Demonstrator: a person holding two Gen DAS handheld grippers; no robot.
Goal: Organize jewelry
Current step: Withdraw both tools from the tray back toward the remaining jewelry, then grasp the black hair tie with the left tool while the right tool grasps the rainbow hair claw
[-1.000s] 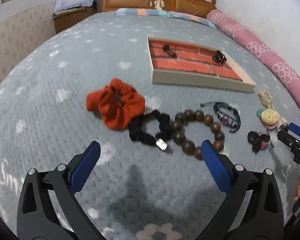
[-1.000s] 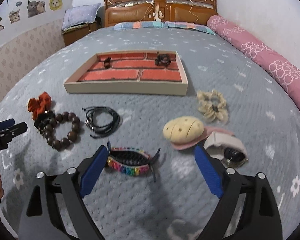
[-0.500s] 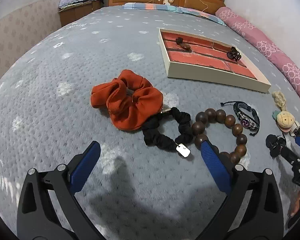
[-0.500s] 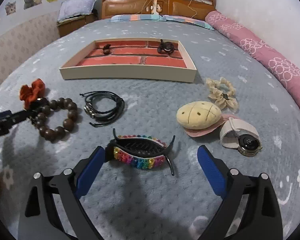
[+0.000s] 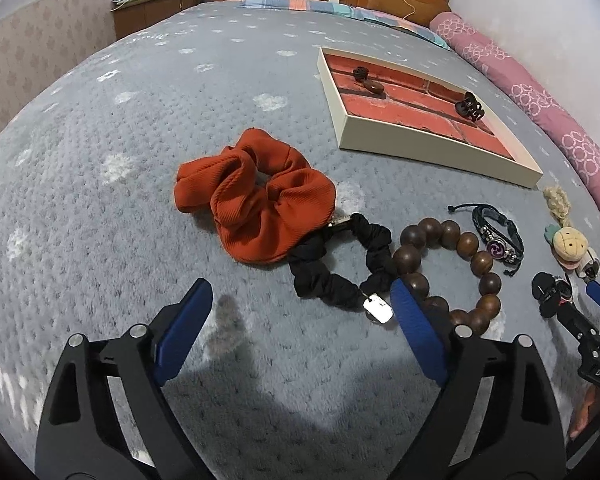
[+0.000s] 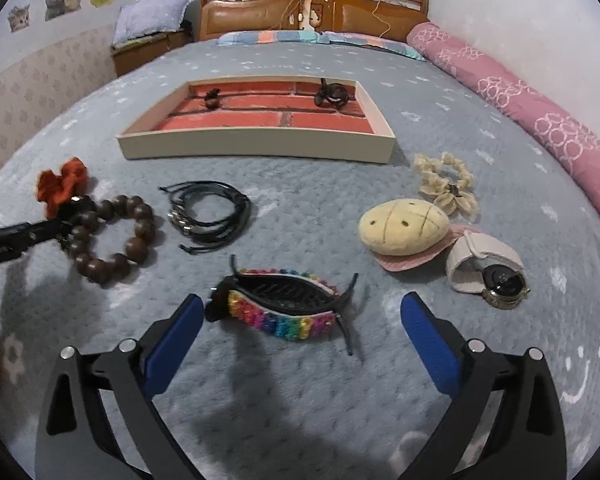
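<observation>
My left gripper (image 5: 300, 300) is open and empty, low over the bed, just short of a black scrunchie (image 5: 340, 268) with a metal tag. An orange scrunchie (image 5: 256, 196) lies behind it and a wooden bead bracelet (image 5: 448, 264) beside its right finger. My right gripper (image 6: 300, 316) is open and empty, its fingers on either side of a rainbow-beaded black hair clip (image 6: 284, 304). The cream tray (image 6: 256, 146) with a brick-pattern floor holds two dark hair clips (image 6: 332, 94).
On the grey blanket lie a black cord bracelet (image 6: 208, 216), a cream scrunchie (image 6: 448, 180), a plush yellow clip (image 6: 404, 226) and a watch (image 6: 488, 272). A pink bolster (image 6: 540, 120) lines the right edge. The headboard stands at the far end.
Both grippers have moved forward and lower. The scrunchies have drawn closer to the left one, and the rainbow clip now lies between the right one's fingertips.
</observation>
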